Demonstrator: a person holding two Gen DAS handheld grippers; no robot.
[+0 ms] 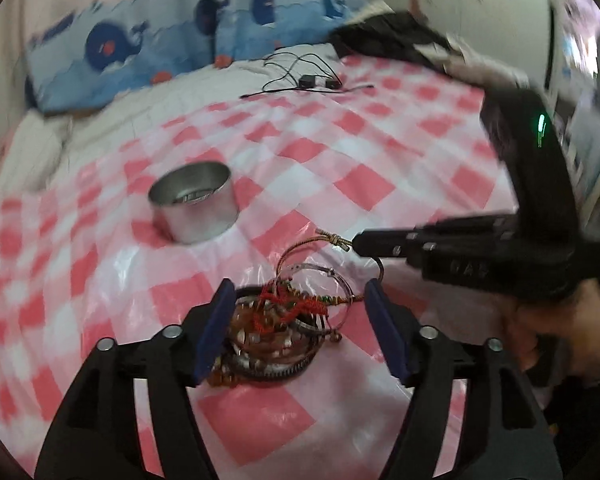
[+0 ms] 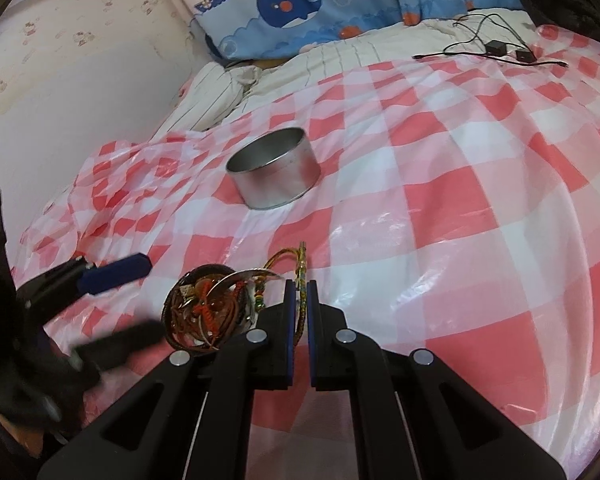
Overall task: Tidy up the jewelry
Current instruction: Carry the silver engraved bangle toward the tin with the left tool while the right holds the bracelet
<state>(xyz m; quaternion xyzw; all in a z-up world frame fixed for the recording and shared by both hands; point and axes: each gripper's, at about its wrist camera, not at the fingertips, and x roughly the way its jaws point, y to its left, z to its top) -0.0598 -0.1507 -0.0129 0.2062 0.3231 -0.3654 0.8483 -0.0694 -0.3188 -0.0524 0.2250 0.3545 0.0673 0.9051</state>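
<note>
A tangled pile of bracelets and bangles (image 1: 278, 326) lies on the pink checked plastic sheet, and it shows in the right wrist view (image 2: 208, 312) too. My left gripper (image 1: 300, 300) is open, its blue pads on either side of the pile. My right gripper (image 2: 300, 286) is shut on a gold braided cord bracelet (image 2: 302, 264) at the pile's right edge; the cord's knotted end (image 1: 334, 239) sticks out of its tip (image 1: 358, 242). A round silver tin (image 1: 194, 206) stands open beyond the pile, and in the right wrist view (image 2: 274, 174).
The sheet (image 2: 460, 200) covers a bed. Blue whale-print pillows (image 1: 140, 48) line the far edge. Black cables and small black boxes (image 1: 312, 78) lie at the back, next to dark clothing (image 1: 392, 36). A wall (image 2: 60, 60) runs along the left.
</note>
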